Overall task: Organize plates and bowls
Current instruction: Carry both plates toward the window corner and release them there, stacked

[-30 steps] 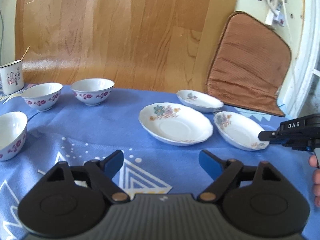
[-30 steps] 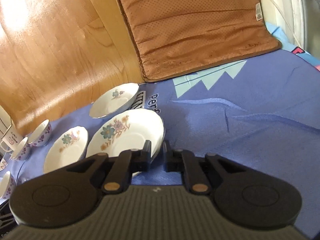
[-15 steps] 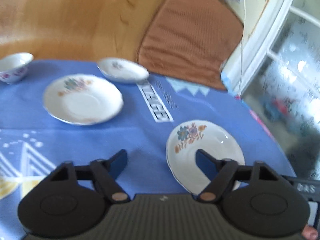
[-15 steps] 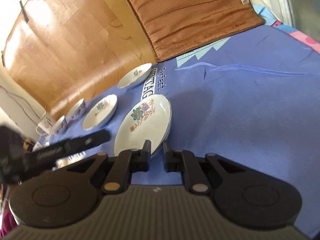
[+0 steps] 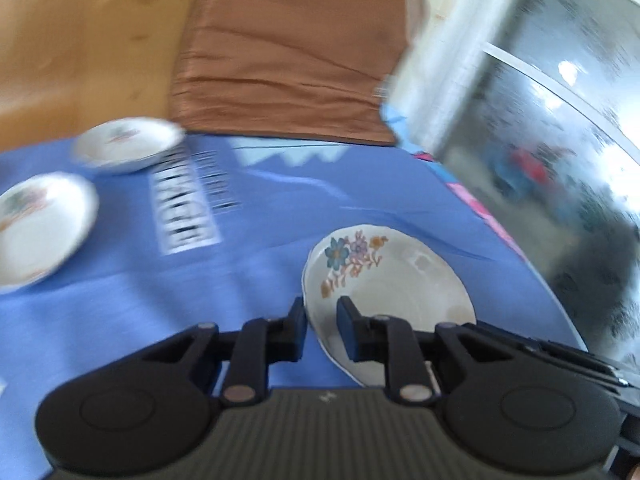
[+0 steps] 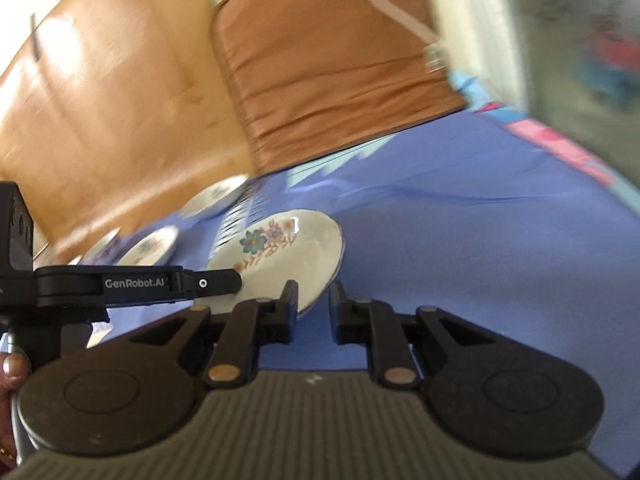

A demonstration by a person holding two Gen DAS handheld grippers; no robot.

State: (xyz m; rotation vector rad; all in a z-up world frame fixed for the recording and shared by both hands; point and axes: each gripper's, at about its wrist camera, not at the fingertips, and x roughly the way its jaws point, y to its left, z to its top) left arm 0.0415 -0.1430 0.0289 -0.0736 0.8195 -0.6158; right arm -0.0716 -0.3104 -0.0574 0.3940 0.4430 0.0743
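1. A white floral plate (image 5: 400, 280) is off the blue tablecloth (image 5: 200, 288), tilted, with both grippers on its rim.
2. The right gripper (image 6: 313, 300) has its jaws nearly together on the plate's near edge, one finger over the face and one under it; it is clamped on the floral plate (image 6: 288, 256).
3. The left gripper (image 5: 322, 322) straddles the opposite rim, and its jaws are closing with the plate's edge between them. In the left wrist view the fingers (image 5: 298, 332) sit right at the rim, one at either face; whether they press on it yet I cannot tell.
4. In the right wrist view the left gripper (image 6: 236, 282) comes in from the left edge, its tip lying against the plate's rim.
5. The plate hangs over the right part of the tablecloth, near the cloth's front edge and well apart from the other dishes.
6. A second floral plate (image 5: 38, 228) lies flat at the left side of the cloth, blurred.
7. A smaller white dish (image 5: 124, 148) sits at the back edge, just left of the printed lettering (image 5: 188, 196).
8. A brown cushion (image 5: 288, 52) leans against the wooden board (image 5: 80, 40) behind the table's back edge.
9. Frosted window glass (image 5: 560, 140) stands beyond the right edge.
10. Fingertips (image 6: 14, 368) of the person's hand show at the left edge of the right wrist view, under the left gripper's body.
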